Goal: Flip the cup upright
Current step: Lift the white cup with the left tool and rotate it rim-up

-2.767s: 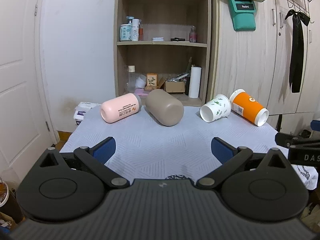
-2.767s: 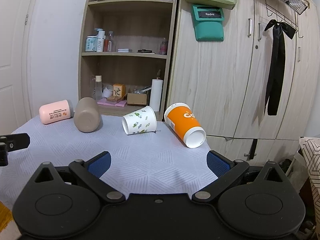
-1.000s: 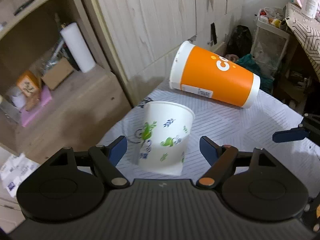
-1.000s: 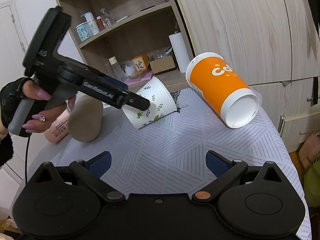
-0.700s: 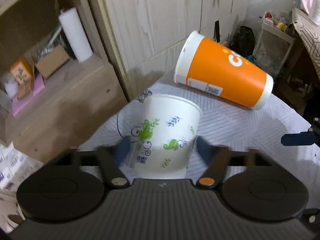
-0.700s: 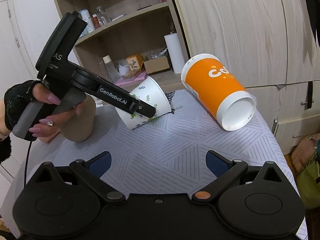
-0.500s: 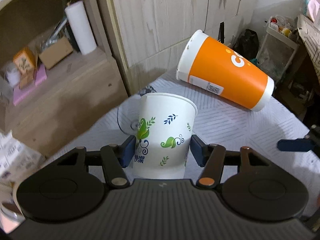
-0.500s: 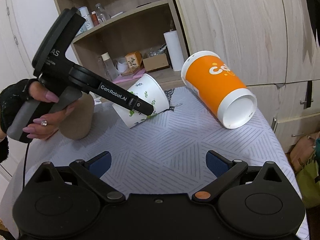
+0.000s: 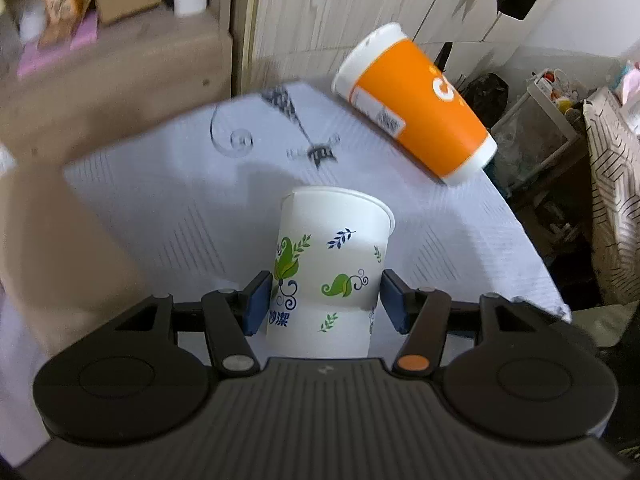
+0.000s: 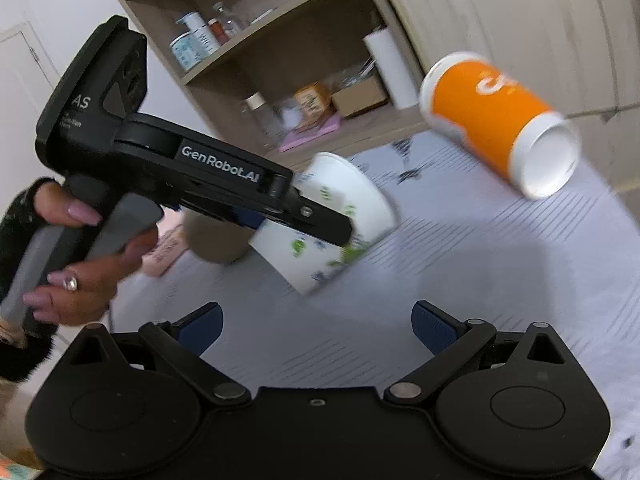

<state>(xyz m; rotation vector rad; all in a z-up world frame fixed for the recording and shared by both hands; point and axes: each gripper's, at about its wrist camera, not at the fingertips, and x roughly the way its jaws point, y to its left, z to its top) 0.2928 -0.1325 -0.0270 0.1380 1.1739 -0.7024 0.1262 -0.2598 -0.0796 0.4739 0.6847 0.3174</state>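
Observation:
My left gripper (image 9: 324, 300) is shut on a white paper cup with green leaf prints (image 9: 326, 264), its blue pads pressing both sides. In the right wrist view the same cup (image 10: 336, 224) hangs tilted above the table, rim up and to the left, held in the left gripper (image 10: 316, 216). My right gripper (image 10: 316, 322) is open and empty, low over the near part of the table. An orange cup (image 9: 416, 104) lies on its side at the far right, also seen in the right wrist view (image 10: 496, 120).
The table has a pale patterned cloth (image 9: 168, 208). A brown cup (image 10: 216, 240) and a pink cup (image 10: 164, 248) lie behind the left gripper. A wooden shelf unit (image 10: 288, 40) and cupboard doors (image 9: 340, 12) stand beyond the table. The table's right edge (image 9: 532, 248) drops to floor clutter.
My left gripper closed on the leaf-print cup, lifted it off the table and swung it nearer. The right gripper tilted and stayed open.

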